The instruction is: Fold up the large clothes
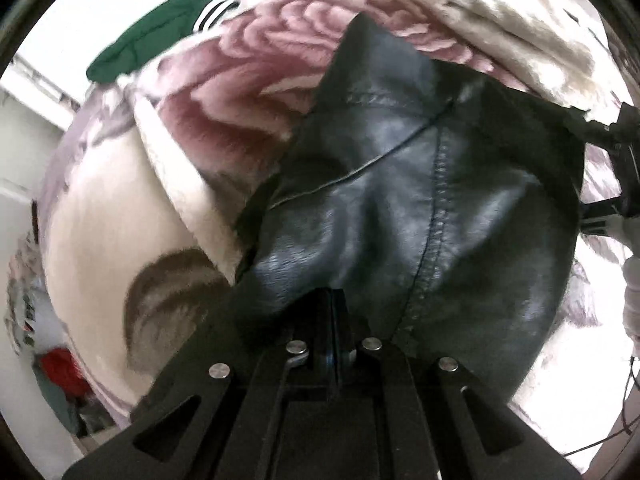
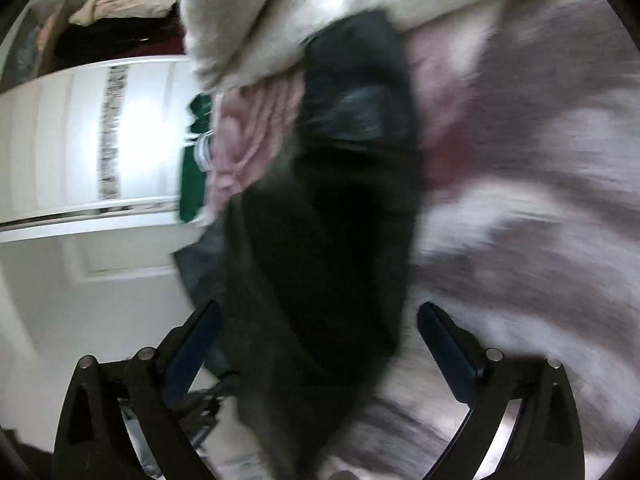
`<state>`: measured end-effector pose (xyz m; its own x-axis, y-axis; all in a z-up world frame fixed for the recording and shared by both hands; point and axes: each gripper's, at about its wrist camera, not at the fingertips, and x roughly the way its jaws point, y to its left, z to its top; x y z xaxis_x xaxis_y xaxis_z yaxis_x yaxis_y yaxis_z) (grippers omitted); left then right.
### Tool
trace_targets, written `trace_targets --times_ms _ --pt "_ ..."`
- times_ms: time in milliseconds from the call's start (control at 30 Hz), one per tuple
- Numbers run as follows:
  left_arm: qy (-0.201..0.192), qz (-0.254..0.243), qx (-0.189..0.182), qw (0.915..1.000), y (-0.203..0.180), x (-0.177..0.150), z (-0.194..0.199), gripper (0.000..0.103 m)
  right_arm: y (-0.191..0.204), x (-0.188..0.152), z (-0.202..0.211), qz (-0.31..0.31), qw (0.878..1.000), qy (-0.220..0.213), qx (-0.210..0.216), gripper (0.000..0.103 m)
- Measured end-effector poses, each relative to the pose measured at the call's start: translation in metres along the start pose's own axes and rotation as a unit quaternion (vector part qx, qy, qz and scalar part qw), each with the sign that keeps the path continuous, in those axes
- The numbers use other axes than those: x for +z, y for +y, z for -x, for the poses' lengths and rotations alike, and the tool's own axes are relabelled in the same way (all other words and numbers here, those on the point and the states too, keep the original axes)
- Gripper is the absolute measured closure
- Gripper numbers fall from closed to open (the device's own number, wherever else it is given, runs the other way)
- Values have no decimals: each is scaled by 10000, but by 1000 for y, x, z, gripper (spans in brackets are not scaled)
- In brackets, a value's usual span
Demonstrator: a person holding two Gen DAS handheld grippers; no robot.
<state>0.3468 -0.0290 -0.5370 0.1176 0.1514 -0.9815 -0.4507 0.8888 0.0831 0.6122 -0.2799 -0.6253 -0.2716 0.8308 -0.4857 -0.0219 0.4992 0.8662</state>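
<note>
A black leather garment lies rumpled on a floral fleece blanket, its stitched seams facing up. My left gripper points steeply down and is shut on a fold of the leather at the garment's near edge. My right gripper shows at the garment's right edge in the left wrist view. In the blurred right wrist view the right gripper stands wide open. The same dark garment runs between its fingers, and neither pad presses on it.
A green garment with white stripes lies at the blanket's far left edge. Red cloth sits low on the left. A white wardrobe door and a shelf of clothes stand beyond the bed.
</note>
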Motion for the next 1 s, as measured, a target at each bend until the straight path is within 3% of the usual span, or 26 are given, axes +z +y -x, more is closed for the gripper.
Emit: trace_targets --times_ms 100,267,433,500,533,567,667,767,933,1000 --pt "78 0 -21 10000 -1 4 -9 99 7 3 -26 51 9997 192 170 2" --pt "175 -31 -152 9997 12 12 -15 99 23 5 -56 128 9945 497 916 4" --pt "135 -196 -3 9997 5 14 -19 99 21 9 -79 86 9968 557 559 18" --pt "132 -193 40 9997 5 14 -20 99 27 8 -87 188 9982 505 275 30" --pt "129 -191 62 9997 1 10 -17 99 27 6 -94 158 9985 511 100 57" --pt "130 -190 64 9997 1 10 -17 99 27 3 -99 81 9988 486 19 71" --pt "116 -275 63 9995 -3 7 -11 99 32 -9 -93 -148 9997 171 62 83" --pt "126 -420 -152 9989 -1 9 -7 99 39 -34 -68 -343 9986 -346 228 88" --pt "278 -756 -584 9950 -16 5 -2 99 23 -98 -23 -995 9881 -1151 216 89" --pt "278 -966 -528 9935 -24 0 -3 99 10 -119 -14 -1206 9839 -1310 175 89"
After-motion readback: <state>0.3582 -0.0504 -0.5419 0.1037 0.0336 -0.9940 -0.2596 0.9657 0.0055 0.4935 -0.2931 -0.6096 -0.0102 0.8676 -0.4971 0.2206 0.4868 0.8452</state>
